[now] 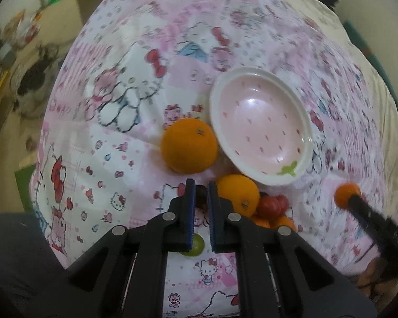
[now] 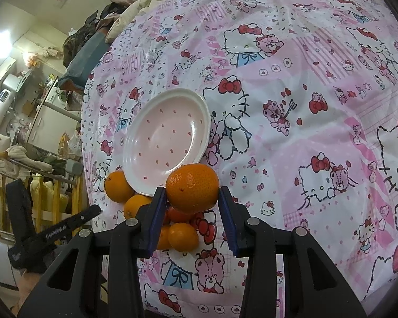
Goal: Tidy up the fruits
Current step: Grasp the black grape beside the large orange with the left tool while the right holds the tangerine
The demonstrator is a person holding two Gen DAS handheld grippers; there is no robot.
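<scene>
My right gripper (image 2: 192, 194) is shut on a large orange (image 2: 192, 186) and holds it above the sheet, just in front of the empty pink bowl (image 2: 167, 132). Under it lie several smaller oranges (image 2: 183, 235), and two more (image 2: 118, 186) rest against the bowl's near left rim. My left gripper (image 1: 201, 188) is shut with nothing between its pads and hangs above the fruit pile. Ahead of it sit a big orange (image 1: 189, 145), the bowl (image 1: 260, 122), a yellower orange (image 1: 238, 194), red tomatoes (image 1: 272, 205) and a green fruit (image 1: 196, 245), partly hidden by the fingers.
Everything lies on a bed covered by a pink cartoon-cat sheet (image 2: 318, 137). The bed's edge (image 2: 86, 143) drops off on the left of the right wrist view, with cluttered furniture and a rack beyond. Crumpled bedding (image 2: 135, 8) sits at the far end.
</scene>
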